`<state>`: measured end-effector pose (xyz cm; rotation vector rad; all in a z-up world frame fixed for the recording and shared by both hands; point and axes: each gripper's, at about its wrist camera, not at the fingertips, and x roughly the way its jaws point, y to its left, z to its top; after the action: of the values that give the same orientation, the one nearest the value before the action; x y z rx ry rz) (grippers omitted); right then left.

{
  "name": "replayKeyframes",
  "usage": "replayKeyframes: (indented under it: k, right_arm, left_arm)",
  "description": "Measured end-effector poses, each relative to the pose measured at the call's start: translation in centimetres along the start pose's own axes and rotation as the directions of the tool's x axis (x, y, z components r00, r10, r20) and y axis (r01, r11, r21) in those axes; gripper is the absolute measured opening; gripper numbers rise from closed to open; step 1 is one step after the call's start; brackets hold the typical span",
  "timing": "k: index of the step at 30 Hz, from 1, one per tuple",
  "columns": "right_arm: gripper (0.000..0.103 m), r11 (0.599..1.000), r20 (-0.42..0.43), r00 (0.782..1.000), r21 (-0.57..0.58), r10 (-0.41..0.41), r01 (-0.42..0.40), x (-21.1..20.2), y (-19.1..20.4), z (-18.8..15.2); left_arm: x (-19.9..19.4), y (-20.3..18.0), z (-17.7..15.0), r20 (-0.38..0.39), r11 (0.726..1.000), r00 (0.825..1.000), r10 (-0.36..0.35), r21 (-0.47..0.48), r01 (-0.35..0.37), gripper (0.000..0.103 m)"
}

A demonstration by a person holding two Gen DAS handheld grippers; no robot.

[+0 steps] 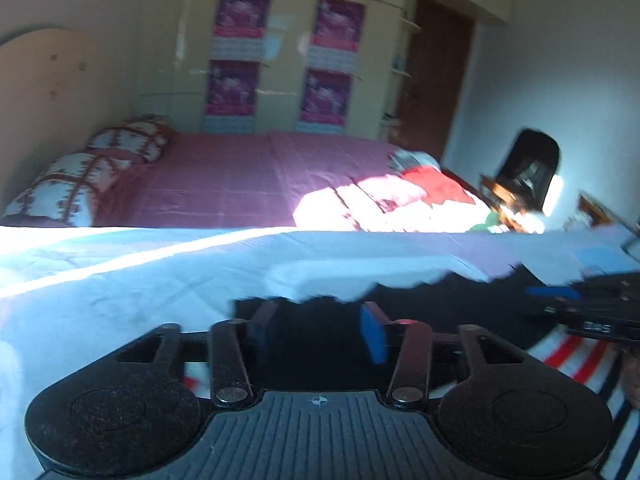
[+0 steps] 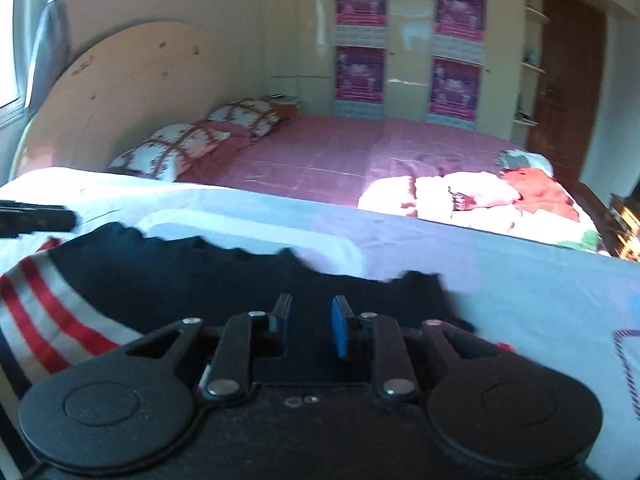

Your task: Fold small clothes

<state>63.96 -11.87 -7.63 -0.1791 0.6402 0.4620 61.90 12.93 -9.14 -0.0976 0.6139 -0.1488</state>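
Note:
A small dark navy garment (image 1: 420,312) with a white and red striped part (image 1: 576,356) lies on a white sheet-covered surface (image 1: 120,280). My left gripper (image 1: 316,330) is open just above its near edge, with dark cloth showing between the fingers. In the right wrist view the same garment (image 2: 200,276) spreads ahead, its stripes (image 2: 52,320) at the left. My right gripper (image 2: 310,318) is open low over the dark cloth. The right gripper also shows at the right edge of the left wrist view (image 1: 592,304).
Beyond the white surface is a bed with a pink cover (image 2: 340,152), two patterned pillows (image 2: 176,148) and a pile of white and red clothes (image 2: 500,196). A wardrobe with pink posters (image 2: 400,40) and a brown door (image 2: 568,80) stand behind.

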Motion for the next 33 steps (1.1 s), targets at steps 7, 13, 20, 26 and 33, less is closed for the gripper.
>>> replayKeyframes:
  k: [7,13,20,26,33]
  right_arm:
    - [0.026,0.983,-0.094,0.995,-0.183,-0.019,0.001,2.1,3.3,-0.2]
    - [0.030,0.964,-0.093,0.961,-0.078,-0.260,0.254,-1.9,-6.8,-2.6]
    - [0.026,0.997,0.013,1.000,-0.075,0.008,-0.007,-5.8,1.3,-2.1]
    - [0.026,0.989,-0.091,0.995,-0.138,0.035,-0.047,-3.3,6.4,-3.9]
    - [0.032,0.986,-0.097,0.992,-0.148,-0.085,0.070,-5.4,3.0,-4.8]
  left_arm:
    - [1.6,-2.9,-2.7,-0.116,0.995,0.993,0.026,0.100,-0.015,0.058]
    - [-3.1,3.5,-4.2,-0.074,0.994,0.991,0.111,0.034,-0.108,0.058]
    - [-5.5,-3.3,-3.0,-0.001,1.000,1.000,0.024,-0.016,-0.024,0.058]
    - [-3.5,-8.0,-6.0,-0.123,0.996,0.992,0.042,0.079,-0.032,0.061]
    - [-6.2,-5.4,-7.0,-0.122,0.993,0.988,0.098,0.080,-0.089,0.078]
